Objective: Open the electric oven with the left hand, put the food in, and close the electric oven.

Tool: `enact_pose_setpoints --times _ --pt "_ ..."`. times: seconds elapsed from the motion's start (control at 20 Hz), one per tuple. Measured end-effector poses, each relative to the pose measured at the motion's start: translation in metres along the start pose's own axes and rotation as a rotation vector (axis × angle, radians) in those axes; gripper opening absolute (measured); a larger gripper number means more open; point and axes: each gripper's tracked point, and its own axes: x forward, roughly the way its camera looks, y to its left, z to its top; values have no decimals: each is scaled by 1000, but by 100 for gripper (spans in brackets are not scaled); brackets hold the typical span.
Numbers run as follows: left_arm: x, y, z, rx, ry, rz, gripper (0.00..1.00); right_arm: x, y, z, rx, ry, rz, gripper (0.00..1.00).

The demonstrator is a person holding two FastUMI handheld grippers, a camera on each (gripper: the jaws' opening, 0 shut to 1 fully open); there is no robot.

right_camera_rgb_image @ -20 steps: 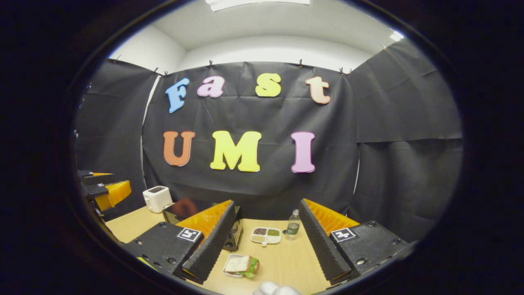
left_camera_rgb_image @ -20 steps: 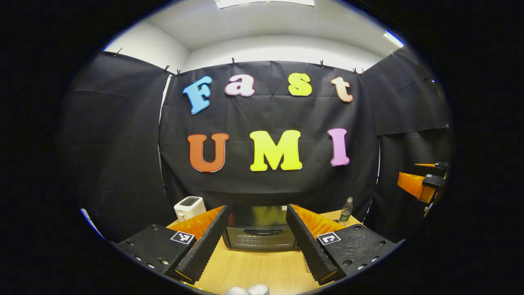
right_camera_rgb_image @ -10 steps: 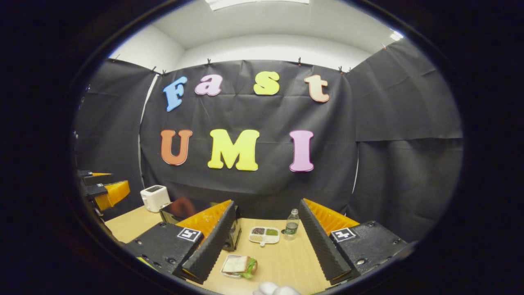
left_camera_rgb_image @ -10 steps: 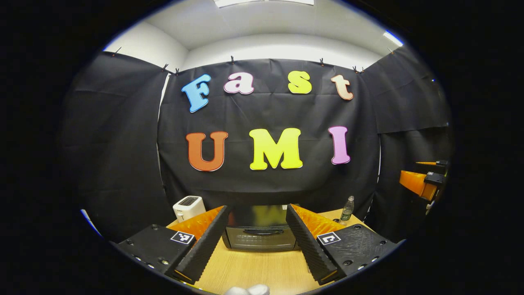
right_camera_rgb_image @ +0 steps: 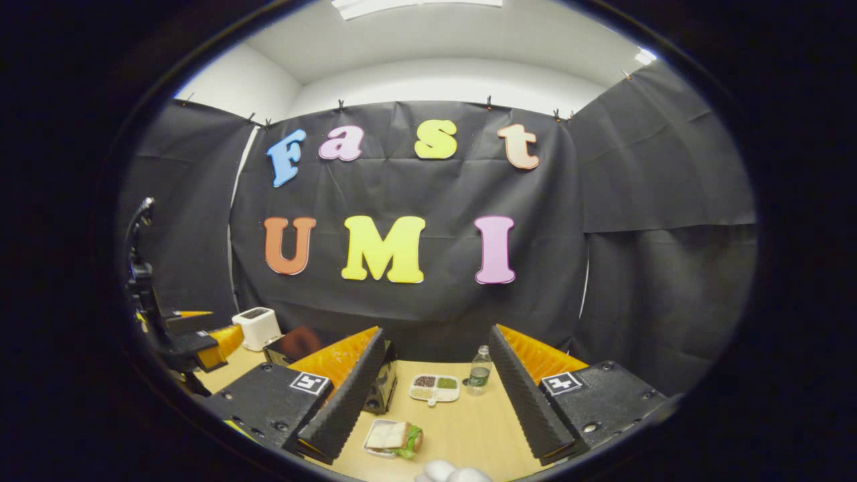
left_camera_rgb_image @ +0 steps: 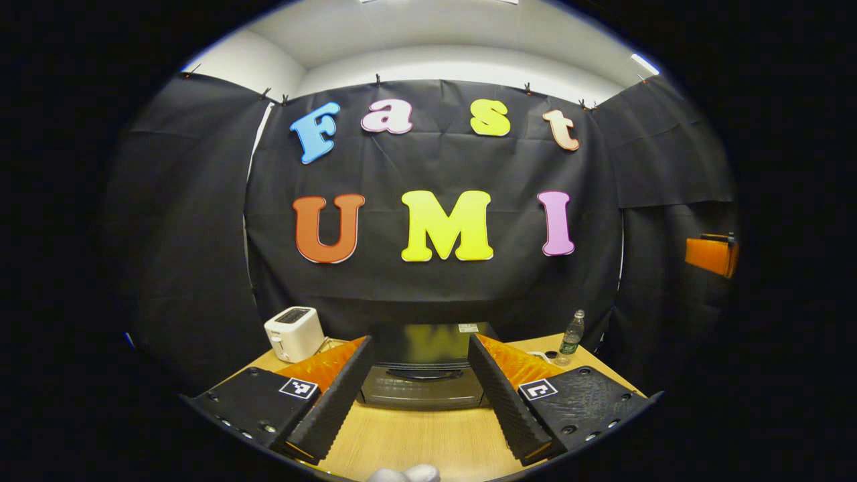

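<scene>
The left gripper (left_camera_rgb_image: 418, 395), fingers spread and empty, faces the closed electric oven (left_camera_rgb_image: 420, 378) straight ahead between its fingers, likely lined up for the door handle (left_camera_rgb_image: 426, 373). The right gripper (right_camera_rgb_image: 435, 395), also spread and empty, waits above the sandwich (right_camera_rgb_image: 395, 436) on its plate. Farther ahead sits a divided tray (right_camera_rgb_image: 435, 387) of grains, with a bottle (right_camera_rgb_image: 478, 370) right of it.

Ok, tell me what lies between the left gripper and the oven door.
Only bare wooden table lies between the open left gripper and the closed electric oven, as the left gripper view shows.
</scene>
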Motion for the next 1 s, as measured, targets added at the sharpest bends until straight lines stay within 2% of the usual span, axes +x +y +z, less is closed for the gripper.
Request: enact_pose_setpoints --times 0.4,0.65,0.9,1.0 --pt "105 -5 -84 -18 128 -37 94 -14 -33 -1 -61 30 -98 94" --pt "157 6 -129 -13 212 -19 94 -20 -51 -9 -67 68 -163 94" --pt "185 3 -156 21 260 -18 94 -21 -60 -21 -52 101 -198 94" --pt "187 1 -154 37 254 -27 97 -20 -60 -24 -34 109 -202 94"
